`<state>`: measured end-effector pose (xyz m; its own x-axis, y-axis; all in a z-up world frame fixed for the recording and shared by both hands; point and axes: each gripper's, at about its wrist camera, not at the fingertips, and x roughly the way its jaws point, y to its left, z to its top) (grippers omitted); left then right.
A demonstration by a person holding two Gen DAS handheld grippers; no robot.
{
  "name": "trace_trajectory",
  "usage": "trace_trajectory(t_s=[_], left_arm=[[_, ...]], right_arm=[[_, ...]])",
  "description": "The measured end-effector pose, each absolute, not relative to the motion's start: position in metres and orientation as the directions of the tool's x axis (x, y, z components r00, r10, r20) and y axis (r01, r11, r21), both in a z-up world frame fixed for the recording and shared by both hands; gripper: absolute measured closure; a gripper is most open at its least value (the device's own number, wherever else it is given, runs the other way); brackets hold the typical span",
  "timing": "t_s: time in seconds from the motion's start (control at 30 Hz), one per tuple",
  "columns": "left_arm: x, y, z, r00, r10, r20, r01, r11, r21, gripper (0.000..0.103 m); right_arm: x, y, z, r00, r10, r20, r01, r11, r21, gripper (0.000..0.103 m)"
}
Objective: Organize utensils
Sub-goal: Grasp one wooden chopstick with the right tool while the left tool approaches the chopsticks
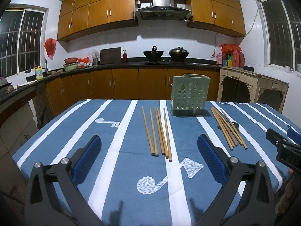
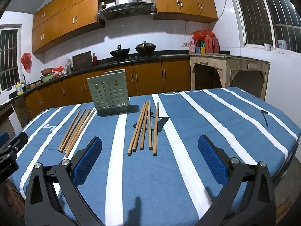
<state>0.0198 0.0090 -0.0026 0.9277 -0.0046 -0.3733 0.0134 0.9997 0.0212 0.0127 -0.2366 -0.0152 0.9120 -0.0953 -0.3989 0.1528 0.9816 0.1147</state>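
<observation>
Blue cloth with white stripes covers the table, which stands in a kitchen with wooden cabinets. Nearest each camera are its own fingers: the left gripper hangs above the near edge of the table with its blue-padded fingers spread wide apart and nothing between them, and the right gripper is held the same way, fingers wide apart and empty. The right gripper also shows at the right edge of the left wrist view, as a dark shape with a blue pad.

Beyond the left gripper lies the left group of chopsticks, five wooden sticks roughly side by side on the cloth, running away from the camera; two of them touch or cross near their near ends. The right group of chopsticks lies ahead of the right gripper, also five sticks, fanned slightly and pressed together at the far ends. Both groups are flat on the table, well apart from each other.

Between them and farther back stands the green utensil holder, upright, its perforated face toward the cameras. Whether anything is inside it cannot be told.

Behind the table a dark countertop carries two woks, and a range hood hangs above.
</observation>
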Motion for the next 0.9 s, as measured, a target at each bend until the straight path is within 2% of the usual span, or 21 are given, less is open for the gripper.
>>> trace_trajectory(t_s=[0.23, 0.37, 0.43, 0.6, 0.77, 0.83, 0.9], left_arm=[[0.041, 0.016, -0.003, 0.907, -0.004, -0.422, 0.013, 1.000, 0.018, 0.004], [0.064, 0.022, -0.003, 0.874, -0.004, -0.486, 0.007, 1.000, 0.004, 0.004], [0.081, 0.025, -0.005, 0.844, 0.008, -0.536, -0.002, 1.000, 0.012, 0.004], [0.118, 0.038, -0.012, 0.773, 0.004, -0.634, -0.022, 1.000, -0.021, 0.004], [0.144, 0.041, -0.018, 0.722, -0.027, -0.692, 0.003, 0.999, -0.035, 0.004], [0.152, 0.040, -0.019, 0.716, -0.027, -0.698, 0.014, 1.000, -0.024, 0.004], [0.159, 0.039, -0.021, 0.707, -0.031, -0.707, 0.020, 1.000, -0.024, 0.005]], right_arm=[[0.036, -0.245, -0.018, 0.869, -0.111, -0.482, 0.186, 0.976, 0.111, 0.002], [0.058, -0.254, -0.022, 0.816, -0.112, -0.567, 0.203, 0.974, 0.101, 0.002], [0.070, -0.260, -0.024, 0.792, -0.090, -0.604, 0.199, 0.973, 0.115, 0.007], [0.099, -0.270, -0.027, 0.727, -0.070, -0.683, 0.206, 0.971, 0.120, 0.022], [0.127, -0.268, -0.033, 0.670, -0.042, -0.741, 0.185, 0.976, 0.112, 0.042], [0.137, -0.265, -0.035, 0.654, -0.037, -0.756, 0.173, 0.980, 0.102, 0.055], [0.144, -0.264, -0.039, 0.641, -0.036, -0.767, 0.169, 0.981, 0.096, 0.063]])
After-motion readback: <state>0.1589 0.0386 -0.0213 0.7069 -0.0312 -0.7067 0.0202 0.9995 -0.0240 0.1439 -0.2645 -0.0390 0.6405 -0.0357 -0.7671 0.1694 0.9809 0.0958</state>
